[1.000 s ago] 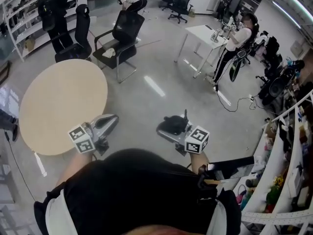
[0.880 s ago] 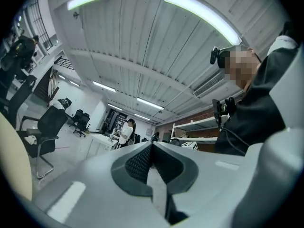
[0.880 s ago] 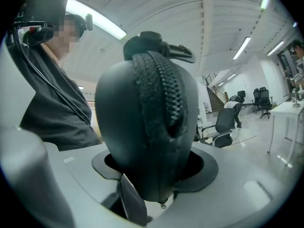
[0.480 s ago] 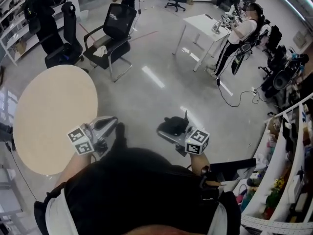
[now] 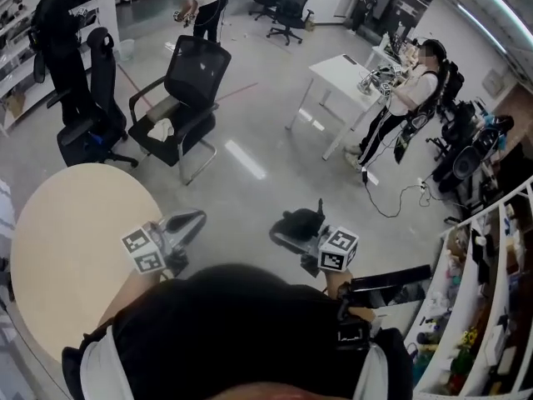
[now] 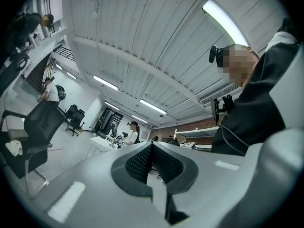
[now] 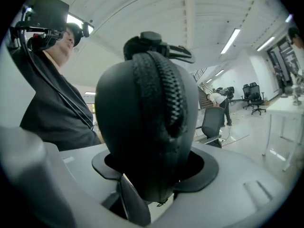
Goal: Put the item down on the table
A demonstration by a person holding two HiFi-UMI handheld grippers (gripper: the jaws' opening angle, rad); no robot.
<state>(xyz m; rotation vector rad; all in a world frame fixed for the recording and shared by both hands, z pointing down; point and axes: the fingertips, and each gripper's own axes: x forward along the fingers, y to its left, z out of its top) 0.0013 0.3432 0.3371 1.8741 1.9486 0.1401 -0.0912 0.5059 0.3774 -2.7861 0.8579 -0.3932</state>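
Observation:
My right gripper is shut on a black zippered case, held over the grey floor ahead of my body. In the right gripper view the case stands upright between the jaws, zipper facing the camera, and fills the middle of the picture. My left gripper points forward beside the round beige table, which lies at the lower left. In the left gripper view the ribbed pads meet with nothing between them.
A black office chair with a white cloth on its seat stands beyond the table. Farther off are a white desk and a person. Shelves line the right side. Another person stands at the far left.
The table has slid lower and left in the head view, and the chair and desk now sit closer to the middle. Both grippers keep their places and grips.

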